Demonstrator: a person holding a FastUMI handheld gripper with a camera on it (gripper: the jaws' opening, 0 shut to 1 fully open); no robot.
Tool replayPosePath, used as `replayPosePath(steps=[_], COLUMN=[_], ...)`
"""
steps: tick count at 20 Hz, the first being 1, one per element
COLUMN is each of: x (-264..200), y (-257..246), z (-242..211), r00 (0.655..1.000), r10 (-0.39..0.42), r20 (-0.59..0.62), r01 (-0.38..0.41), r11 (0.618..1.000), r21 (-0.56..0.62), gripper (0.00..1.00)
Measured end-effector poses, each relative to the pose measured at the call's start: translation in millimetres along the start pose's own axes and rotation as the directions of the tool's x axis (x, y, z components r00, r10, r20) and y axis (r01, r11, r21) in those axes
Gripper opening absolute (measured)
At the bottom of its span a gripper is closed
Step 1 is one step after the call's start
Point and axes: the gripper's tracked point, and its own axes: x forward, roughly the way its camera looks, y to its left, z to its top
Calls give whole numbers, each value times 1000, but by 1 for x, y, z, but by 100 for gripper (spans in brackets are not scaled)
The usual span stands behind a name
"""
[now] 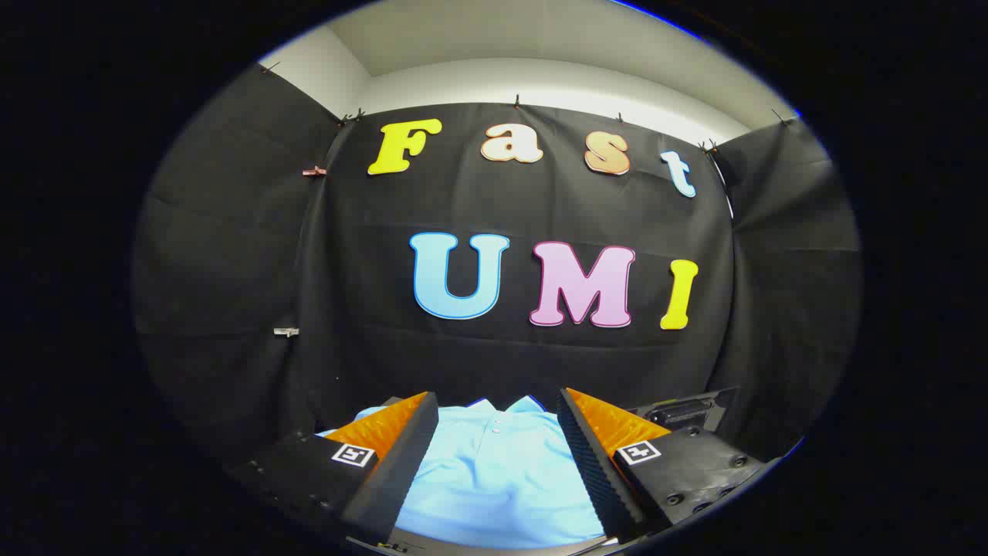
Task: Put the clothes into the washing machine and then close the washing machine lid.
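Booth wall (231,255) of black cloth, hung behind and to both sides, pinned along its top edge by small clips (314,171). Pale ceiling (540,46) above the cloth. Light blue collared shirt (494,471), laid flat below the wall, collar and button placket pointing away from the camera, lower part seen between the fingers and collar just beyond their tips. Gripper (498,403) held above the shirt, spread wide, nothing clasped; each finger (401,455) apart from the other, shirt fabric visible across the gap; contact with the cloth not discernible. Dark box-like object (683,409) to the right, just beyond the right finger, against the wall; identity unclear. Small square marker (353,454) on each finger base.
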Motion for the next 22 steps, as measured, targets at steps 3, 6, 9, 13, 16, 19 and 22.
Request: replayPosePath(steps=[3, 6, 9, 13, 16, 19, 22], x=[-5, -8, -16, -22, -27, -25, -16], y=[-2, -6, -2, 1, 7, 13, 14], z=[-3, 10, 12, 13, 12, 9, 3], r00=[1000, 1000, 1000, 999, 999, 999, 999], r10=[6, 5, 14, 28, 34, 40, 31], r20=[-12, 15, 23, 19, 21, 13, -16], r01=[-7, -4, -13, -26, -32, -38, -32], r11=[999, 999, 997, 996, 995, 995, 997], r21=[-34, -45, -71, -89, -91, -91, -65], gripper=[98, 98, 98, 98, 98, 98, 98])
